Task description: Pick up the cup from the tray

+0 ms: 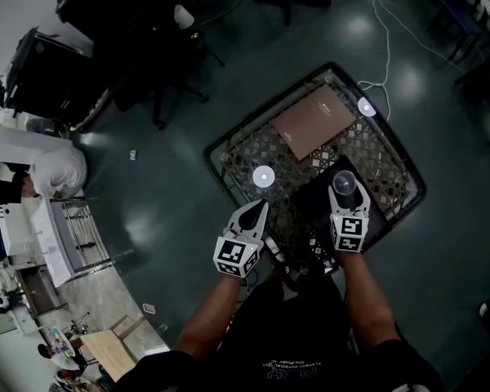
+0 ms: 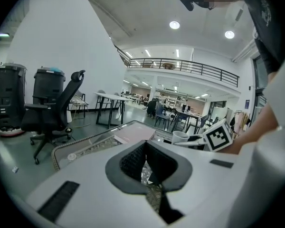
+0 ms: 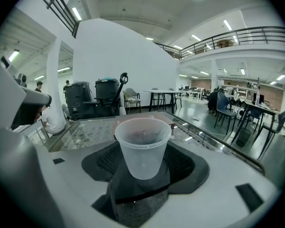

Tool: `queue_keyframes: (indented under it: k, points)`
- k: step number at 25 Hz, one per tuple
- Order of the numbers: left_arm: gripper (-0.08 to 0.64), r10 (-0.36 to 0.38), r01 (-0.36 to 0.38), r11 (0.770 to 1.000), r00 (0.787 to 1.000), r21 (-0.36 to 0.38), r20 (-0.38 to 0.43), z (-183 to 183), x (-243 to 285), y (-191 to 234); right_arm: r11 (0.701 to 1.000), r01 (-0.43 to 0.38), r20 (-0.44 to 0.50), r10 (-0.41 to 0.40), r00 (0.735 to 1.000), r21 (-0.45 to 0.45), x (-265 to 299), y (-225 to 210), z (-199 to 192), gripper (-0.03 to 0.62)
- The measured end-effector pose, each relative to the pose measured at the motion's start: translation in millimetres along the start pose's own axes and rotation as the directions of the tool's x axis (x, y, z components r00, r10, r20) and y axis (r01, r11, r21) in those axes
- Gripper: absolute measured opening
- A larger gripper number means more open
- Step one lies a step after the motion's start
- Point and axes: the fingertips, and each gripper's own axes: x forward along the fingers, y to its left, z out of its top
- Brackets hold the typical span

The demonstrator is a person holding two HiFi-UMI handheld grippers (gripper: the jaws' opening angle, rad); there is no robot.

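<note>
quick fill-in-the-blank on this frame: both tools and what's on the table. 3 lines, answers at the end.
1. The right tool has a translucent ___ between its jaws.
2. That item stands upright on the dark ___.
3. The left tool has ___ between its jaws.

Answers: cup; tray; nothing.
</note>
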Motion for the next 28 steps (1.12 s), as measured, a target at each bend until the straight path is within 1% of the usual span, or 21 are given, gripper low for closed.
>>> queue_keyframes:
  k: [5,10,15,18,21,25,28]
  points:
    - [0.009,-0.003,0.003,1.000,1.000,-0.005,0.015,7.2,-3.0,-1.0,1.000,-0.015,0.051,0.015,0.999,-0.017,-19.5,5.8,30.7,0.293]
    - [0.009,-0.042,0.041,0.999,0.998,0.013,0.051,26.3,-3.9,-17.0,0.999,-0.029,0.142,0.031,0.989,-0.019,-48.2,13.8,72.3,0.293]
    - [0.009,-0.095,0.091,0.995,0.992,0.047,0.079,47.2,-12.6,-39.5,1.000,-0.026,0.178,0.029,0.984,-0.017,-84.5,24.9,105.0,0.293]
    - [0.009,-0.118,0.112,0.992,0.988,0.058,0.097,53.5,-14.1,-50.9,1.000,-0.010,0.195,0.012,0.981,-0.012,-103.5,26.5,113.2,0.293]
    - [0.009,-0.140,0.132,0.989,0.984,0.072,0.115,57.9,-16.1,-62.2,1.000,-0.006,0.216,0.012,0.976,-0.030,-118.6,31.0,109.3,0.293]
    - [0.009,-0.177,0.164,0.981,0.974,0.104,0.139,77.4,-22.5,-78.5,1.000,-0.003,0.257,0.007,0.966,-0.018,-145.9,33.8,114.9,0.293]
    - [0.009,-0.195,0.182,0.979,0.967,0.091,0.164,90.9,-29.4,-86.6,1.000,-0.001,0.299,0.003,0.954,-0.005,-170.9,38.7,126.1,0.293]
